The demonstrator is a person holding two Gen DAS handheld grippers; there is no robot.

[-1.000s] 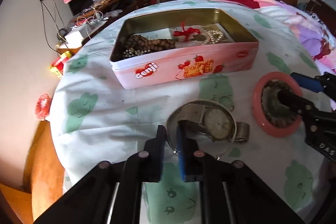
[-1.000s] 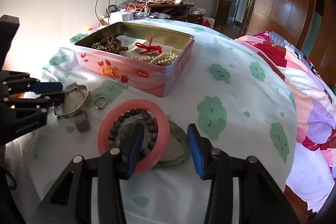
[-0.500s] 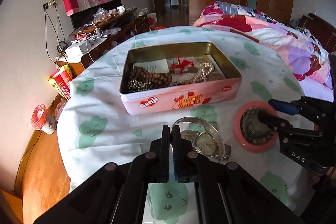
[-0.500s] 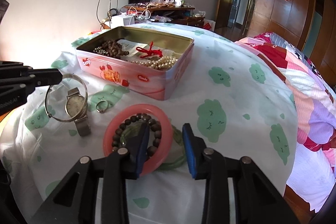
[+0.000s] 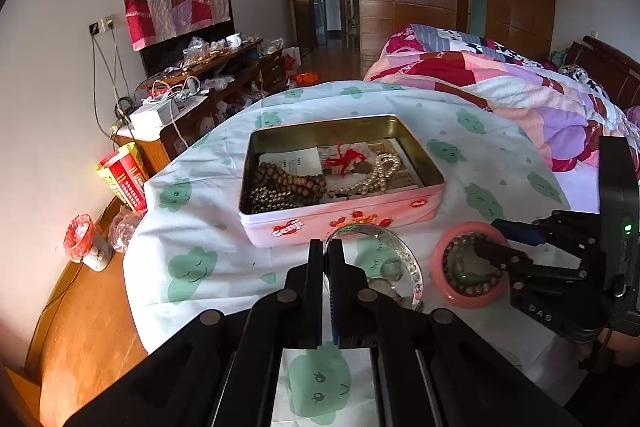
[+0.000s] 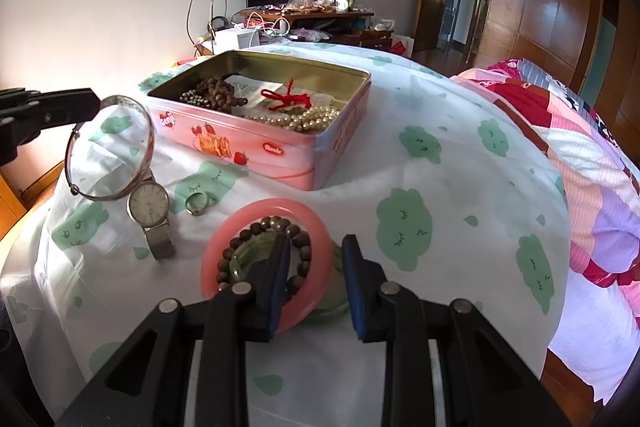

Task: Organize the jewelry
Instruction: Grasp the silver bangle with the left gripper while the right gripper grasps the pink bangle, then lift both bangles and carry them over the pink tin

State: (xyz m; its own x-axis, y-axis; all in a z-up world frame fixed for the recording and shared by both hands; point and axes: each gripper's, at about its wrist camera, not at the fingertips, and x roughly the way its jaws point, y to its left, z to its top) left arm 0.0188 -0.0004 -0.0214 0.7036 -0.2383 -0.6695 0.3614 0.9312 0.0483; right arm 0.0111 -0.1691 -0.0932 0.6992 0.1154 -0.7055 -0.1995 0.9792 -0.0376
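My left gripper [image 5: 325, 247] is shut on a thin silver bangle [image 5: 408, 259] and holds it in the air; the bangle also shows in the right wrist view [image 6: 149, 151]. A pink open tin [image 5: 400, 207] holds brown beads, pearls and a red knot. My right gripper [image 6: 316, 251] is open, its fingers astride the rim of a pink bangle [image 6: 224, 235] that lies on the cloth with a brown bead bracelet [image 6: 264, 225] and a green bangle [image 6: 332, 309]. A wristwatch [image 6: 149, 203] and a ring [image 6: 197, 202] lie on the cloth.
The table carries a white cloth with green clouds [image 6: 460, 187]. A bed with a patchwork quilt [image 5: 500, 83] stands to the right. A cluttered wooden cabinet [image 5: 208, 67] stands behind, by the wall. A red box [image 5: 124, 179] sits at the left.
My left gripper closed on the silver bangle and lifted it off the watch and the cloth. My right gripper narrowed a little over the pink bangle's rim.
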